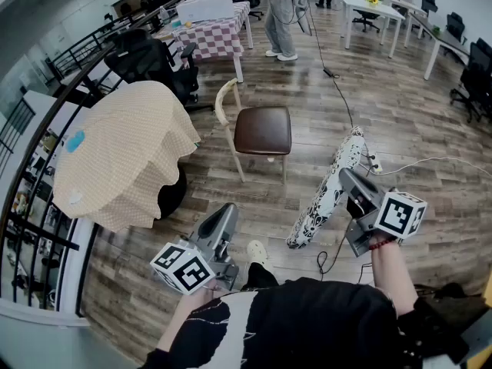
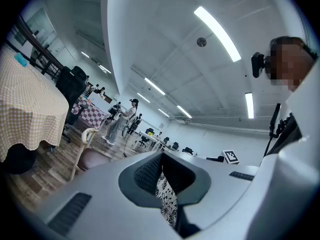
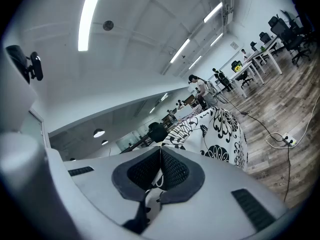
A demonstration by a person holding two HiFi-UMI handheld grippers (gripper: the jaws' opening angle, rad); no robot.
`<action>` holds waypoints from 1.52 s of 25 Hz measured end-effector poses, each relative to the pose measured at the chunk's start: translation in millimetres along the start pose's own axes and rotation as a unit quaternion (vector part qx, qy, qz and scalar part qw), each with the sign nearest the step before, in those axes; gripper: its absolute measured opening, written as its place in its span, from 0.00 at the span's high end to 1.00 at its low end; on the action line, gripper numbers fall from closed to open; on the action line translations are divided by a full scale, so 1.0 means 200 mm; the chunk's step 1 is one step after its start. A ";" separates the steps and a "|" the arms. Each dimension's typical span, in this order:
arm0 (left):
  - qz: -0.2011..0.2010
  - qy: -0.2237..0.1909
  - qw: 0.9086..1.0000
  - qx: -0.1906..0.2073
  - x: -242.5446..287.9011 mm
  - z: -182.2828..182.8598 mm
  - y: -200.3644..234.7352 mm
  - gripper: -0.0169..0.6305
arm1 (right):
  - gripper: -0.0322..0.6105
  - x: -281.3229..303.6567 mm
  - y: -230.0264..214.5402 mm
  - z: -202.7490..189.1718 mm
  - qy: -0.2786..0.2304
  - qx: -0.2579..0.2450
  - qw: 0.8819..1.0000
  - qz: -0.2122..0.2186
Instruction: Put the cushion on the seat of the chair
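The chair has a brown padded seat and a pale wooden frame, and it stands on the wood floor ahead of me. Its seat is bare. A long white cushion with black flowers hangs on end to the chair's right, its lower end at the floor. My right gripper is shut on the cushion's upper part, and the fabric fills the right gripper view beyond the right gripper. My left gripper is shut and apart from the cushion. In its view the left gripper shows only a strip of cushion.
A round table under a checked beige cloth stands close on the left, with a curved black railing behind it. A power strip and cables lie on the floor to the right. A person stands further back among desks.
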State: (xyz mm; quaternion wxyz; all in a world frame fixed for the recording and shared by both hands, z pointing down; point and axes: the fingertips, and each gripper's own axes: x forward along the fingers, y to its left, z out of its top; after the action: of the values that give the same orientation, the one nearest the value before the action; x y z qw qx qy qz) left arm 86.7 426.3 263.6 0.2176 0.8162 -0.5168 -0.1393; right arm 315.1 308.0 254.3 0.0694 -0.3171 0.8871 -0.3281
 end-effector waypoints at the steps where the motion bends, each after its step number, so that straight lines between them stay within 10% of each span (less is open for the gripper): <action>1: 0.002 -0.001 1.000 -0.002 0.00 0.00 0.00 0.95 | 0.93 0.01 0.00 -0.01 0.003 0.000 1.000 0.004; 22: 0.028 0.011 0.999 -0.019 0.14 -0.02 0.21 0.95 | 0.93 0.26 -0.13 -0.01 0.026 0.033 0.999 0.021; 38: 0.007 -0.004 1.000 -0.009 0.69 0.61 1.03 0.95 | 0.93 1.22 -0.22 0.37 0.002 0.034 0.999 -0.007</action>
State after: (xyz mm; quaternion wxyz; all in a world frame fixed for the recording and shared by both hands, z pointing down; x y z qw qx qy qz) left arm -69.6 198.8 260.5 0.2238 0.8098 -0.5225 -0.1455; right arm 169.2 94.8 244.9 0.0763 -0.3196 0.8734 -0.3593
